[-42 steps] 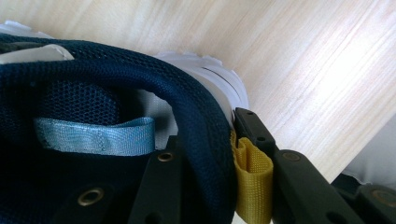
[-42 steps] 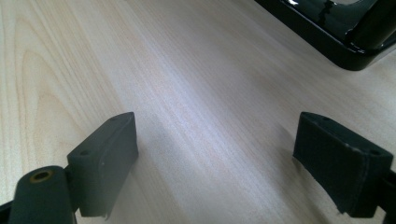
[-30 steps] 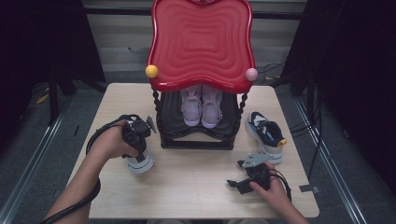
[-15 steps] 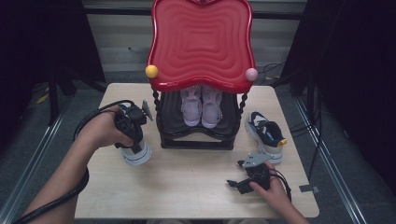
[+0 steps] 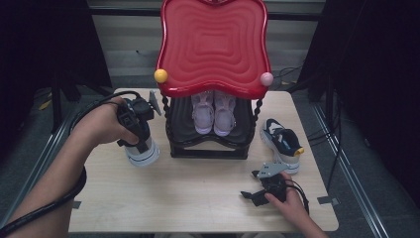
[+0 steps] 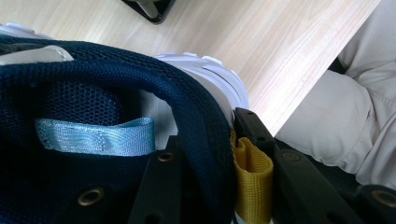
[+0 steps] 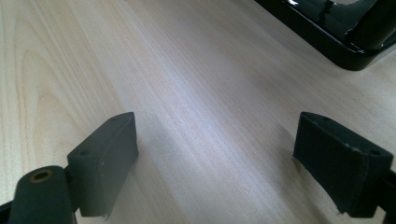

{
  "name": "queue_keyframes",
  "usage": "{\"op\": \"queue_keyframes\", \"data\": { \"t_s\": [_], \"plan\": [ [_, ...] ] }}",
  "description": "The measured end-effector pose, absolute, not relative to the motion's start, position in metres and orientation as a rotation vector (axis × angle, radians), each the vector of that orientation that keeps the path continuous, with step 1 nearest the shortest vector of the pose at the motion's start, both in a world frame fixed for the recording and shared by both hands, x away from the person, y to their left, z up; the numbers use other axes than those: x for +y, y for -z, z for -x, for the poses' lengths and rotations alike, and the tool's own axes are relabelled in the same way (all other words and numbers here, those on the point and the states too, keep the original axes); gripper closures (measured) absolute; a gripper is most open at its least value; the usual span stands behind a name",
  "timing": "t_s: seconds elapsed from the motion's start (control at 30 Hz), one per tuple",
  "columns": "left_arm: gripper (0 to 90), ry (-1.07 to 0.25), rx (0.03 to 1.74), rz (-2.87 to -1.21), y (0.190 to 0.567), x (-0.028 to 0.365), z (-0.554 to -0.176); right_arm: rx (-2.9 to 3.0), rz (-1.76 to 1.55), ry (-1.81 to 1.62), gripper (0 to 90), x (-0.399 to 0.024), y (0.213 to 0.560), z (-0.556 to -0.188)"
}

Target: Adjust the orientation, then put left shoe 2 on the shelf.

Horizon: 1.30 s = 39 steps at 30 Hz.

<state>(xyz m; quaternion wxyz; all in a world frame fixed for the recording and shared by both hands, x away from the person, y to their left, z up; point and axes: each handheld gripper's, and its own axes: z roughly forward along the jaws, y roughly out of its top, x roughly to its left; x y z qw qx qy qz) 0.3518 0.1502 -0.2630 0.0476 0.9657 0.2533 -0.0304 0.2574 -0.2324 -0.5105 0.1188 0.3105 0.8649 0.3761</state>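
Here the left tool (image 5: pixel 140 136) is clenched on the heel collar of a navy sneaker (image 5: pixel 142 152), one jaw inside the collar, the other outside against a yellow pull tab (image 6: pixel 252 179). The sneaker hangs heel-up at about nine o'clock of the black rack (image 5: pixel 208 148), just beside its left post, toe down over the desk (image 5: pixel 198 198). The right tool (image 5: pixel 250 195) rests near the desk's front edge at five o'clock, jaws spread wide over bare wood. A matching sneaker (image 5: pixel 281 144) lies at three o'clock of the rack, close to the right edge. Open desk stretches between the two tools.
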Motion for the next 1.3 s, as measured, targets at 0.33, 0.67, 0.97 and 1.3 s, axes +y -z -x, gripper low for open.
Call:
{"op": "queue_keyframes", "data": {
  "t_s": [0.33,0.67,0.97,1.3],
  "plan": [
    [72.8,0.020,0.732,-2.962,0.234,0.146,-0.349,2.535,-0.911,-1.098,13.0,-0.232,0.510,-0.257],
    [72.9,-0.117,0.703,-2.964,0.193,0.137,-0.344,2.534,-0.912,-1.098,12.9,-0.232,0.511,-0.257],
    [72.9,-0.202,0.667,-2.950,0.165,0.130,-0.341,2.534,-0.911,-1.098,12.9,-0.232,0.511,-0.257],
    [72.8,-0.281,0.632,-2.935,0.142,0.121,-0.337,2.533,-0.911,-1.100,13.0,-0.232,0.511,-0.257]
  ]
}}
